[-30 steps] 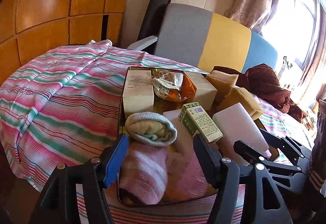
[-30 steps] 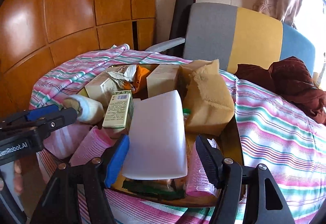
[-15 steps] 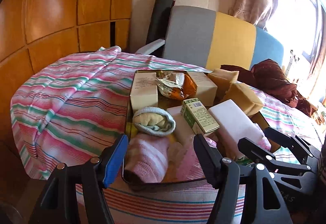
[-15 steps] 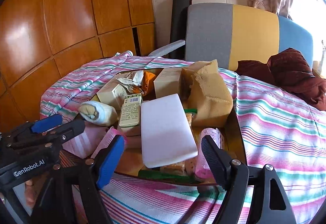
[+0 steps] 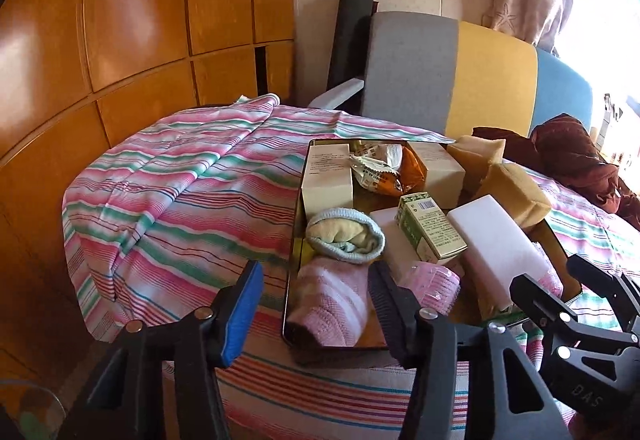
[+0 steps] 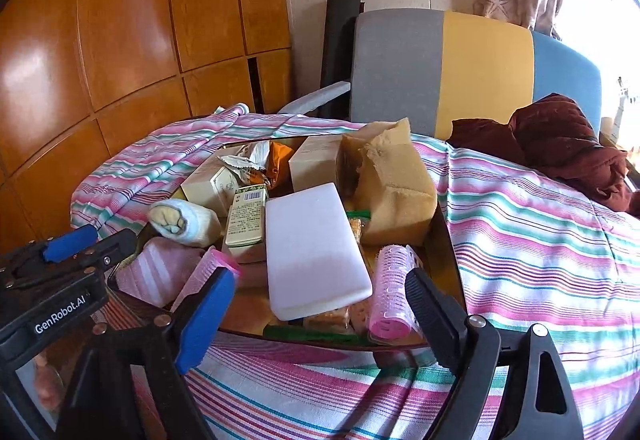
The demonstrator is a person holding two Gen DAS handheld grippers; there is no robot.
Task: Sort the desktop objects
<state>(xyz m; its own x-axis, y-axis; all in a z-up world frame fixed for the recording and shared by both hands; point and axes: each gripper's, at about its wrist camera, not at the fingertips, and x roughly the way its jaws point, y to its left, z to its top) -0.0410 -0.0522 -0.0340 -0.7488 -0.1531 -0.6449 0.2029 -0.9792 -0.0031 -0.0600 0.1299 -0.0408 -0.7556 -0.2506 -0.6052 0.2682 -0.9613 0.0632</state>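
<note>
A dark tray [image 5: 295, 224] on the striped cloth is piled with a pink folded sock [image 5: 332, 304], a blue-and-yellow rolled sock [image 5: 344, 236], a green box [image 5: 430, 228], a white foam block [image 5: 496, 240], cream boxes [image 5: 326, 176], a snack packet [image 5: 384, 168] and yellow sponges [image 5: 512, 192]. My left gripper [image 5: 316, 276] hangs open just before the tray's near edge, in front of the pink sock. My right gripper [image 6: 320, 280] is open and empty in front of the white foam block [image 6: 312, 244]; a pink hair roller [image 6: 390, 292] lies beside its right finger.
The striped cloth [image 6: 540, 240] covers a small table that drops off at the front and left. A grey, yellow and blue chair [image 5: 440, 80] stands behind it, with a maroon cloth [image 6: 560, 144] at the right. Wooden panels [image 5: 120, 40] line the left wall.
Both grippers have drawn back from the tray, so the objects sit farther off and more of the cloth's front edge shows. Nothing was taken hold of.
</note>
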